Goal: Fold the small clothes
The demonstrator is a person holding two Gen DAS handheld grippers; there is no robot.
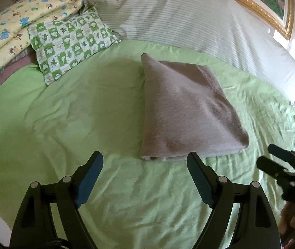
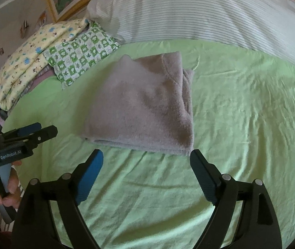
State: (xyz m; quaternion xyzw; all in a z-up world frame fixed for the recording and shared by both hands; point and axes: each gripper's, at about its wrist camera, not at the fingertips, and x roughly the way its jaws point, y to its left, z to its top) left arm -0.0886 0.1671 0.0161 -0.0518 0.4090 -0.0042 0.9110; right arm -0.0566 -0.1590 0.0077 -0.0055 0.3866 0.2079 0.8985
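Grey garment [image 2: 141,103] lies folded on green bed sheet [image 2: 240,124], just ahead of both claws; your left claw [image 1: 145,164] and right claw [image 2: 146,161] gape wide, empty; check edges square, press stack flat, keep pads off fabric

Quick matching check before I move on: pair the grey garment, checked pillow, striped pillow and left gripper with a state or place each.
1 grey garment
2 checked pillow
3 striped pillow
4 left gripper

a open, nothing between its jaws
b along the headboard
c folded on the green sheet
d under the yellow printed quilt's edge

Pairs: 1-c, 2-d, 3-b, 4-a
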